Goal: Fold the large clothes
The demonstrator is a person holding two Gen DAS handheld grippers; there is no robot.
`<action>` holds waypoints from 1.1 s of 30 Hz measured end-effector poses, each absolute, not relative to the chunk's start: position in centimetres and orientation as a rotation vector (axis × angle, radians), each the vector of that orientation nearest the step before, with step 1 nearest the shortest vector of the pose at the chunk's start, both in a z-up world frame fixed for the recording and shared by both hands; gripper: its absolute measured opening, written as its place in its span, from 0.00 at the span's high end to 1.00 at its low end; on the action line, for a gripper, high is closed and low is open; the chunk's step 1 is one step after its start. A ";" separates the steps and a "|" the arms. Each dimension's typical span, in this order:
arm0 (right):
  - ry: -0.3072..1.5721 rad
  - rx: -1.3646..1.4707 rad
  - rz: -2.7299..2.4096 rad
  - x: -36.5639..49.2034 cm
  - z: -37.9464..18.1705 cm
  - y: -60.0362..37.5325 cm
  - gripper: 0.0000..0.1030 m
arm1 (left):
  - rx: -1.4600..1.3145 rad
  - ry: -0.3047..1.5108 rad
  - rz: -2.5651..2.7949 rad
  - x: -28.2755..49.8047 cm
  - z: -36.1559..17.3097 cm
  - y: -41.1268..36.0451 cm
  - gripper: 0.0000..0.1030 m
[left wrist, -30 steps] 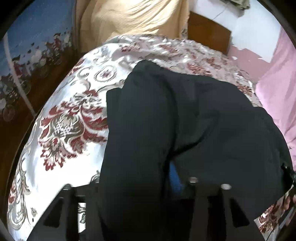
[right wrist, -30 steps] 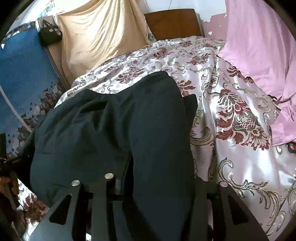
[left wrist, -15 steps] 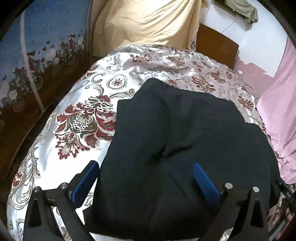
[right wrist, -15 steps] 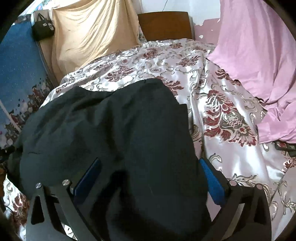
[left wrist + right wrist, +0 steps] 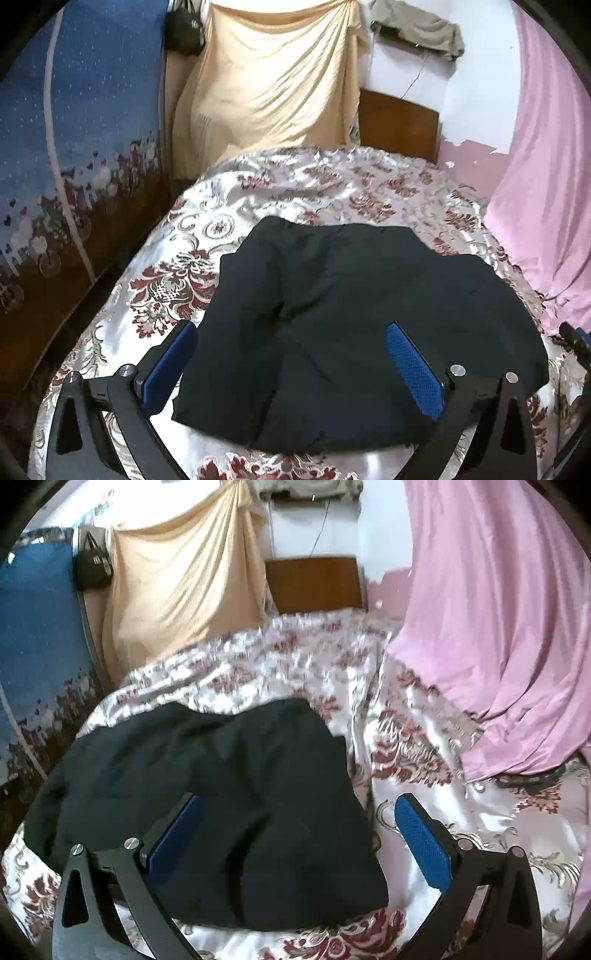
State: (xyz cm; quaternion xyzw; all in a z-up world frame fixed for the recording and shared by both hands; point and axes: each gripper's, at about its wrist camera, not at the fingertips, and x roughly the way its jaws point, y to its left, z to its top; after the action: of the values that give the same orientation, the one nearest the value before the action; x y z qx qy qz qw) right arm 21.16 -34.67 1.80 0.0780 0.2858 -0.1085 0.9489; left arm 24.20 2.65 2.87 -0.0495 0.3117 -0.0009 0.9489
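Note:
A large black garment (image 5: 351,314) lies folded in a thick pile on the floral satin bedspread (image 5: 166,288). It also shows in the right wrist view (image 5: 221,794). My left gripper (image 5: 291,354) is open, raised above the pile's near left part, holding nothing. My right gripper (image 5: 299,834) is open and empty above the pile's near right corner. Blue pads (image 5: 413,373) line the fingers. The tip of the right gripper (image 5: 572,339) shows at the right edge of the left wrist view.
A pink cloth (image 5: 498,627) hangs over the bed's right side. A tan sheet (image 5: 273,85) and a wooden headboard (image 5: 399,125) stand behind the bed. A blue patterned panel (image 5: 74,147) runs along the left. A black bag (image 5: 92,565) hangs near it.
Both grippers let go of the black garment, opened wide and drew back and up. The garment dropped flat onto the bedspread.

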 end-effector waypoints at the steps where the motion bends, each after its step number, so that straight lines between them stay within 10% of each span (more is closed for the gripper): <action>1: 0.560 0.160 -0.217 20.5 2.3 -34.4 0.01 | -0.096 0.621 -0.004 23.7 3.1 2.5 0.00; 33: 0.311 0.031 -0.055 5.8 1.7 -22.3 0.01 | -0.004 0.452 0.055 8.7 1.5 1.4 0.00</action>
State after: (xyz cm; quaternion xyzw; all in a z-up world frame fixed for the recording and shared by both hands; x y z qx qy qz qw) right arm 5.80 -22.31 1.66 0.0155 0.1551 -0.0272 0.9874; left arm 8.68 1.41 1.54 -0.0022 0.2242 0.0273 0.9742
